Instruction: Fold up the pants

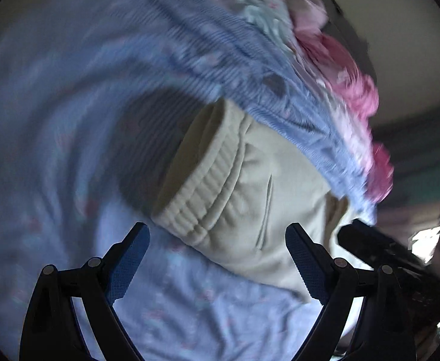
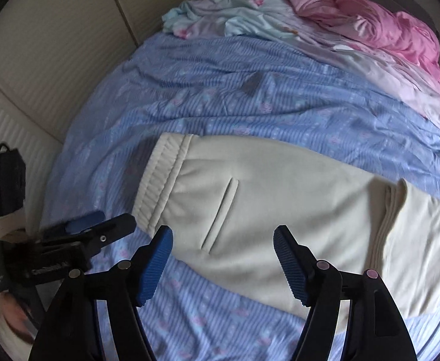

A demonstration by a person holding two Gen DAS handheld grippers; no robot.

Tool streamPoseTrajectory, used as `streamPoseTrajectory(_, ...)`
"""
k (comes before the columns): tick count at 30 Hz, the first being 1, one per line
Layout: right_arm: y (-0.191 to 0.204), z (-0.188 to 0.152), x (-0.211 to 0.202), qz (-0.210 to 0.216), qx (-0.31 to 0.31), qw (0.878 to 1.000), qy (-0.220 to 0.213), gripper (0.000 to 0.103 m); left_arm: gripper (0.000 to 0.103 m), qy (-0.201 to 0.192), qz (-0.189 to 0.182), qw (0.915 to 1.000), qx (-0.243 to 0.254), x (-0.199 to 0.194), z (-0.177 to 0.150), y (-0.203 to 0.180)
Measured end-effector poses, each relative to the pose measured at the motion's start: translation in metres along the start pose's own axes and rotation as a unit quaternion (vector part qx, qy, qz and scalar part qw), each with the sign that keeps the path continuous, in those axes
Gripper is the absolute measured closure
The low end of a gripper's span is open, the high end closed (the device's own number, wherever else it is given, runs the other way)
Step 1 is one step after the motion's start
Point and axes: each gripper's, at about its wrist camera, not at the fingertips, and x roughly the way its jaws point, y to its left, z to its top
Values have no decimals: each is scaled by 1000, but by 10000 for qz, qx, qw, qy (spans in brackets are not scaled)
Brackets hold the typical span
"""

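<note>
Cream pants point(image 2: 280, 186) lie folded on the blue striped bedsheet point(image 2: 250, 90). Their elastic waistband point(image 2: 156, 180) is at the left, and the leg ends point(image 2: 415, 240) are doubled back at the right. My right gripper point(image 2: 223, 228) hovers open above the near edge by the pocket slit, with nothing between its pads. My left gripper point(image 2: 111, 221) is to the left of the waistband. The left wrist view is blurred. There the left gripper point(image 1: 216, 227) stands wide open just short of the waistband point(image 1: 201, 186), holding nothing. The right gripper point(image 1: 361, 237) shows dark at the right.
Pink and pale floral bedding point(image 2: 385, 21) is heaped along the far side of the bed. A cream padded panel point(image 2: 39, 60) borders the bed at the left. Wrinkled blue sheet surrounds the pants on all sides.
</note>
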Motion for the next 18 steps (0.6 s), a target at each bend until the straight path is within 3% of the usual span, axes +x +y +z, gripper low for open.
streamPoseTrajectory(4,-1,2,14,-14,83,9998,160,32,12,19,-331,9972,-665,18,-10,21)
streamPoseTrajectory(7,-1,2,25,-65,90,9996,262,32,12,-41,-753,9894,-1239,31,-12,36)
streamPoseTrajectory(10,-5,2,35,-101,149,9991,391,32,12,-166,-1096,9784,-1747,45,-12,48)
streamPoseTrajectory(18,-19,0,44,-140,331,9981,501,32,13,-557,-1526,9458,-2812,67,-16,66)
